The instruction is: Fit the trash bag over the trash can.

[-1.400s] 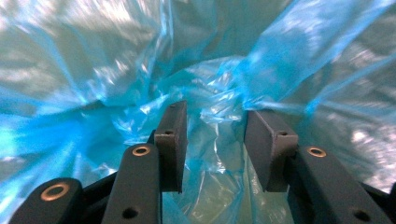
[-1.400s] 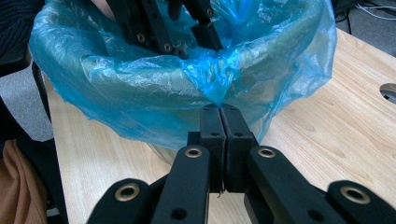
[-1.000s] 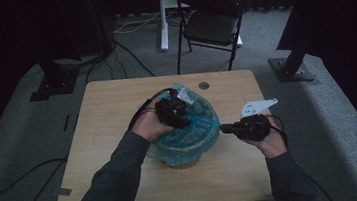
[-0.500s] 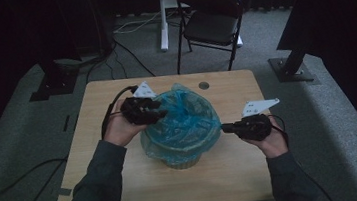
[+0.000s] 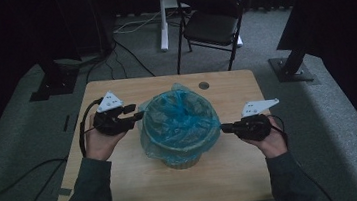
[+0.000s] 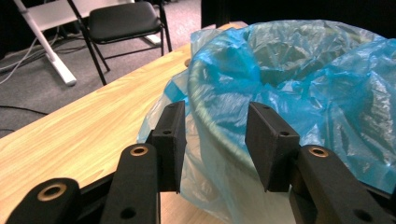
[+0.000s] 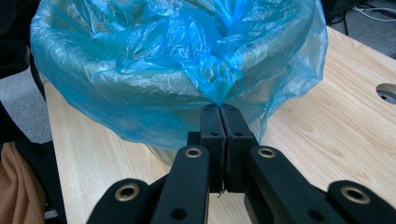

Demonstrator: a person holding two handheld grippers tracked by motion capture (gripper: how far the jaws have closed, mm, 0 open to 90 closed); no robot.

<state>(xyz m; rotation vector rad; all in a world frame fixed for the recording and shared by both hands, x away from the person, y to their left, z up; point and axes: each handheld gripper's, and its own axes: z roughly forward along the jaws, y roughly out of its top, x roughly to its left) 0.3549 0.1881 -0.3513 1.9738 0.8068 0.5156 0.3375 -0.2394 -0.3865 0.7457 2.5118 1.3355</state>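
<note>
Looking down from the high view, we see our two sleeved forearms come in from the bottom edge, each hand gripping a tool over the wooden counter (image 5: 125, 186). The right tool (image 5: 224, 128) is clenched, its black jaws pressed flat together on a pinch of the blue bag (image 5: 179, 123) at the bin's right side; in the right gripper view (image 7: 220, 108) the film gathers into a point exactly where the two pads meet. The left tool (image 5: 138, 116) sits at the bin's left rim with its jaws apart. In the left gripper view (image 6: 215, 140) the pads straddle the rim of the bin (image 6: 219, 126) and the loose plastic draped over it, with visible gaps on both sides, so we count it as released and pressing on nothing.

The bin stands near the middle of the counter, its liner folded outward over the rim and hanging down the wall. Beyond it a round cable hole (image 5: 203, 85) sits near the counter's far edge. Farther off on the grey floor stands a black folding chair (image 5: 211, 24), with a white stand leg (image 5: 161, 17) beside it.
</note>
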